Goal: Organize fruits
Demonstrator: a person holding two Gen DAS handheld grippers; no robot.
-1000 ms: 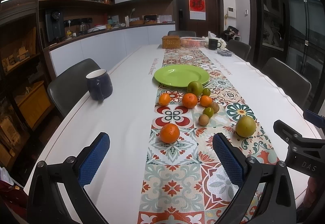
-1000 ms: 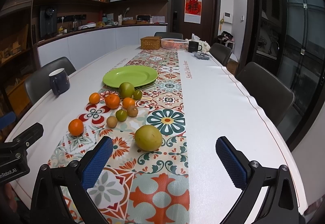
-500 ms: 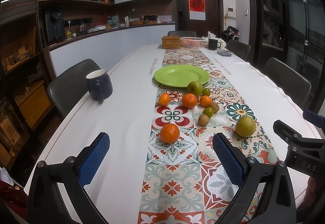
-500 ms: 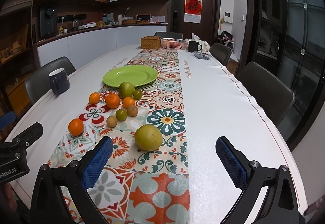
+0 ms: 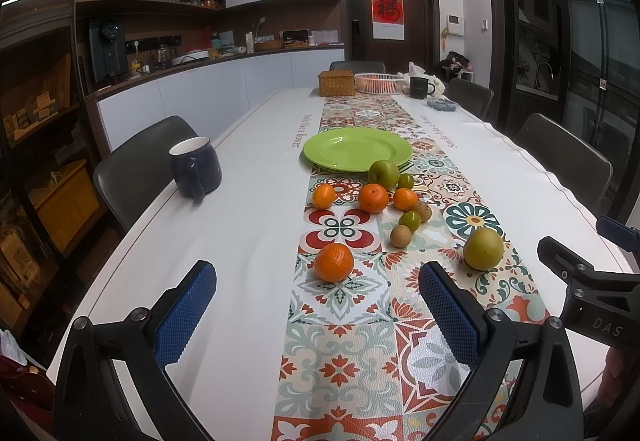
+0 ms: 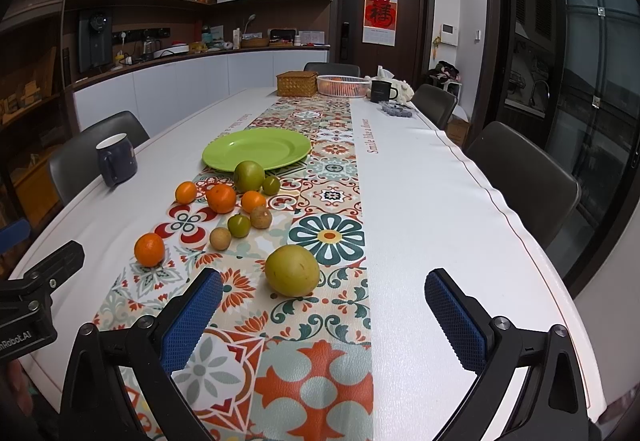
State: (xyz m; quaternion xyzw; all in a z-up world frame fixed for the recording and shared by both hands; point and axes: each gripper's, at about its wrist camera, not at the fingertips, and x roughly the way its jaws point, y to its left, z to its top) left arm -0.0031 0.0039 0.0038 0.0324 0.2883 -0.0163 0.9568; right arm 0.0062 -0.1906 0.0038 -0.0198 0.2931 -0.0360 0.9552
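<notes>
Several fruits lie loose on the patterned table runner (image 5: 340, 321). A lone orange (image 5: 333, 262) (image 6: 149, 249) is nearest my left gripper. A large yellow-green pear (image 5: 483, 249) (image 6: 292, 270) lies nearest my right gripper. Further back are oranges (image 5: 373, 198), a green apple (image 5: 383, 173) (image 6: 249, 176), small green and brown fruits (image 5: 401, 236). An empty green plate (image 5: 357, 149) (image 6: 257, 149) sits behind them. My left gripper (image 5: 316, 309) is open and empty above the near table edge. My right gripper (image 6: 324, 317) is open and empty, just short of the pear.
A dark blue mug (image 5: 195, 172) (image 6: 116, 159) stands at the left table edge. At the far end are a wicker box (image 5: 336, 82), a pink basket (image 5: 379, 82) and a black mug (image 5: 420, 87). Dark chairs (image 6: 524, 181) line both sides.
</notes>
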